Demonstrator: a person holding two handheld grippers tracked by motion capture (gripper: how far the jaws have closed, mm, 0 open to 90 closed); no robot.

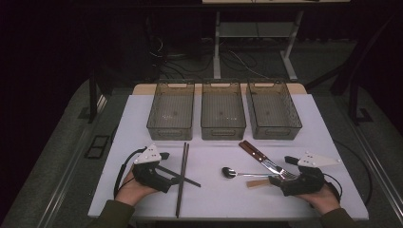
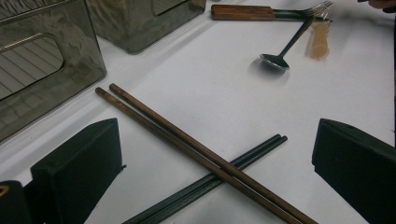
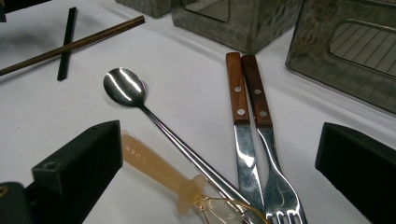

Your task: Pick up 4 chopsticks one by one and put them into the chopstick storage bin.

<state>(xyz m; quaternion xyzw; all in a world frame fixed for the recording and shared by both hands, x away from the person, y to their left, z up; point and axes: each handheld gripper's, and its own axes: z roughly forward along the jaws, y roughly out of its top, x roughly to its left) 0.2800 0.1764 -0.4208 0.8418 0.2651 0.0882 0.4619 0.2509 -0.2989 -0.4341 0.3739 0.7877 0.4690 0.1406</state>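
Slender brown wooden chopsticks (image 2: 196,151) cross a matte black pair (image 2: 219,175).

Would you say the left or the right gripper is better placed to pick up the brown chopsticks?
Left. The left gripper hovers beside the brown chopsticks, jaws open around them in its own view; the right gripper sits over the fork.

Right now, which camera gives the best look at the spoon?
The right gripper view: the spoon lies close between the open jaws, its shiny bowl and long handle sharp. The left gripper view shows the same spoon small and far off. The high view shows it whole on the table, but tiny.
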